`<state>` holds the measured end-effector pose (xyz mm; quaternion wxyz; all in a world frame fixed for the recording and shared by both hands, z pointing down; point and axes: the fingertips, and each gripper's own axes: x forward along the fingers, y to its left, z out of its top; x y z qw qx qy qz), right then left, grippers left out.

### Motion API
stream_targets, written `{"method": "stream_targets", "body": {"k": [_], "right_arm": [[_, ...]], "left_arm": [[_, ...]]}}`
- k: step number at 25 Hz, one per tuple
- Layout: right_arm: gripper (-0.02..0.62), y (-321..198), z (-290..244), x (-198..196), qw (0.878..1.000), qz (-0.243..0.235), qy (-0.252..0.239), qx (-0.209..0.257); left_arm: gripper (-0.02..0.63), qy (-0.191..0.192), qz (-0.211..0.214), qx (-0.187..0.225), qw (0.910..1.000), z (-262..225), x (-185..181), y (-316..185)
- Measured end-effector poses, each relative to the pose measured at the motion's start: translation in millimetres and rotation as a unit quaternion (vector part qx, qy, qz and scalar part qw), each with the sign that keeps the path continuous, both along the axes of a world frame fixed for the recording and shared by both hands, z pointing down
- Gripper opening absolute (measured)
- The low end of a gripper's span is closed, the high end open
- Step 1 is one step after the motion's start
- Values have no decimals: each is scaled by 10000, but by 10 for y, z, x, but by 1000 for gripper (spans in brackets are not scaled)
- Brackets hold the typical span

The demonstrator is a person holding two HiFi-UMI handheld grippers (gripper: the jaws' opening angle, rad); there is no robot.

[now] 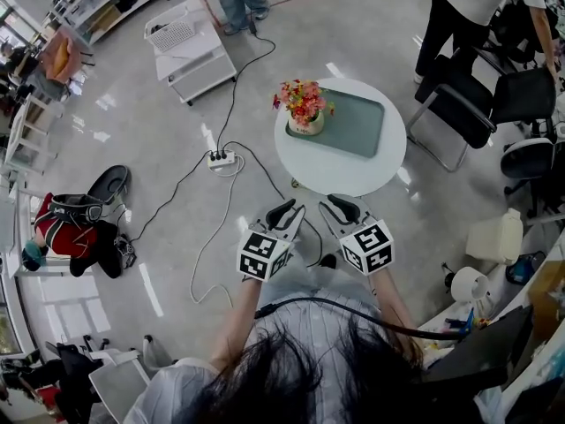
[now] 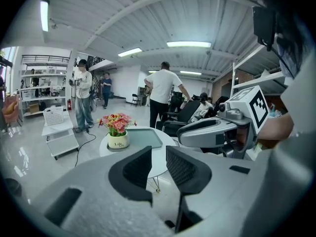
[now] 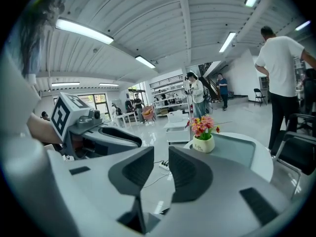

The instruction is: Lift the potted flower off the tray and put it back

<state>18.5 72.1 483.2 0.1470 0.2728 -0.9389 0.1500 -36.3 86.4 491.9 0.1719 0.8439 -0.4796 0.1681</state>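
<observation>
The potted flower (image 1: 305,109), pink and orange blooms in a cream pot, stands on the left end of a grey-green tray (image 1: 357,131) on a round white table (image 1: 340,179). Both grippers hang short of the table's near edge, well apart from the pot. My left gripper (image 1: 287,210) and right gripper (image 1: 340,204) point toward the table side by side. In the left gripper view the jaws (image 2: 158,157) stand a narrow gap apart with nothing between them, the pot (image 2: 117,133) far ahead. The right gripper (image 3: 160,158) also shows a narrow empty gap, with the pot (image 3: 203,136) beyond.
A power strip (image 1: 221,158) with cables lies on the floor left of the table. A white cart (image 1: 190,51) stands further back. A person (image 1: 472,11) and black chairs (image 1: 494,104) are at the right. Bags (image 1: 79,228) lie at the far left.
</observation>
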Motion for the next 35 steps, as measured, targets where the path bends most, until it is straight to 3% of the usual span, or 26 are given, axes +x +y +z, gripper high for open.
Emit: {"method": "stream_targets", "body": {"k": [15, 35], "right_arm": [[55, 247, -131, 126, 10000, 40, -30, 12], [52, 200, -105, 135, 9997, 148, 193, -25]], "left_arm": [[67, 37, 350, 129, 9993, -148, 131, 106], [63, 58, 282, 4, 9996, -91, 13, 110]]}}
